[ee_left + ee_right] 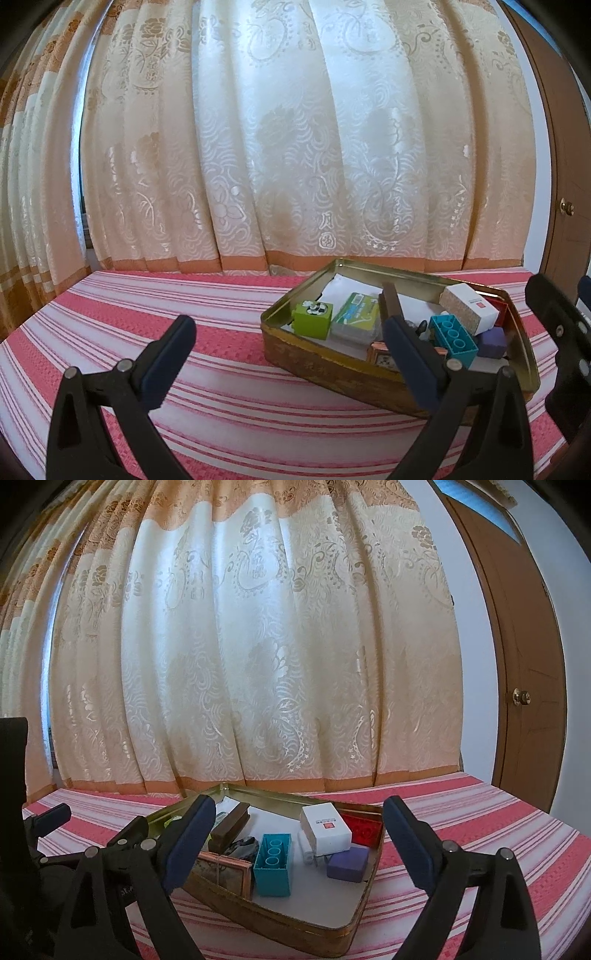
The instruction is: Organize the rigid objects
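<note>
Here, in the left wrist view, the left gripper hovers with jaws spread wide and empty over the striped tabletop, the tin box lying to its right. In the right wrist view, the right gripper gapes empty above the box, which holds a teal block, white carton and purple cube.

Filled tin tray on striped cloth
</note>
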`<state>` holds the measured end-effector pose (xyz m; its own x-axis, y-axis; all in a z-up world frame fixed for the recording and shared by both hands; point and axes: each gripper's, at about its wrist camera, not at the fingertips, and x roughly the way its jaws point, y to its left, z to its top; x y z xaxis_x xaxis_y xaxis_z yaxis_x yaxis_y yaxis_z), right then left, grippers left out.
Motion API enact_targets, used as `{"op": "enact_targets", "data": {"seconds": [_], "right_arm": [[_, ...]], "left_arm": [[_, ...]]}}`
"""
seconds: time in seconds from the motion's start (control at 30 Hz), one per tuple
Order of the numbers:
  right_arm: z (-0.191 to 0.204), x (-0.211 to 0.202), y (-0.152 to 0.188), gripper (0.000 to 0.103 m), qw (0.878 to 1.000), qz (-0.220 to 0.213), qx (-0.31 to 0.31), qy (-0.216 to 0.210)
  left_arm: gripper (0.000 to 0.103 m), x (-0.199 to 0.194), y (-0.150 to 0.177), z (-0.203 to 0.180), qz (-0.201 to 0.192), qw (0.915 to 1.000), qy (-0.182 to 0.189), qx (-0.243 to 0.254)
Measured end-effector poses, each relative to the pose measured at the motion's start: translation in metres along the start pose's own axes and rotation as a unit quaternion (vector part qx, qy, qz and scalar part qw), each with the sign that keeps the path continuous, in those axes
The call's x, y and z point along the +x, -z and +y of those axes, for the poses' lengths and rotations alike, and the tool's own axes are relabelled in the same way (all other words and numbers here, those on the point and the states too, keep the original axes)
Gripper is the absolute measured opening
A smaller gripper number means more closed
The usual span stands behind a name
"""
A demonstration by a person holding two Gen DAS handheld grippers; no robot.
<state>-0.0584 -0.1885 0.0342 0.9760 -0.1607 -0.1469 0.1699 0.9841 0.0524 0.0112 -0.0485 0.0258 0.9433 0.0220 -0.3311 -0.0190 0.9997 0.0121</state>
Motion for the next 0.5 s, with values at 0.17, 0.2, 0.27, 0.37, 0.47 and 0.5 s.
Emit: {"op": "enact_targets", "data": {"seconds": [0.17, 0.2, 0.27, 0.37, 0.47, 0.5], "right_arm": [[-0.0009, 0.0002, 0.0001, 0.093, 1.000, 0.002, 0.003, 0.001], [-0.0013, 0.0000, 0.0001, 0.093, 1.000, 0.002, 0.003, 0.000], [-0.0013, -0.0004, 0.0003, 0.093, 1.000, 0.001, 0.004, 0.001], [-0.0020, 0.0001, 0.0000, 0.093, 1.000, 0.001, 0.005, 0.003], [-0.0027, -0.0002, -0.0001, 0.093, 1.000, 0.000, 0.007, 0.008], [-0.0030, 0.0005, 0.0000, 0.093, 1.000, 0.001, 0.007, 0.010]], "left_arm": [[0.103, -0.0002, 0.0004, 0.0009, 0.002, 1.0000, -0.002, -0.002], [0.103, 0.0002, 0.0004, 0.0010, 0.003, 1.0000, -0.004, -0.002], [0.103, 0.0011, 0.0003, 0.0015, 0.004, 1.0000, -0.007, -0.003], [0.103, 0.0012, 0.0003, 0.0022, 0.005, 0.9999, -0.009, -0.003], [0.103, 0.0010, 0.0001, 0.0014, 0.004, 0.9999, -0.010, 0.000], [0.103, 0.0004, 0.0000, 0.0014, 0.003, 0.9999, -0.010, 0.002]]}}
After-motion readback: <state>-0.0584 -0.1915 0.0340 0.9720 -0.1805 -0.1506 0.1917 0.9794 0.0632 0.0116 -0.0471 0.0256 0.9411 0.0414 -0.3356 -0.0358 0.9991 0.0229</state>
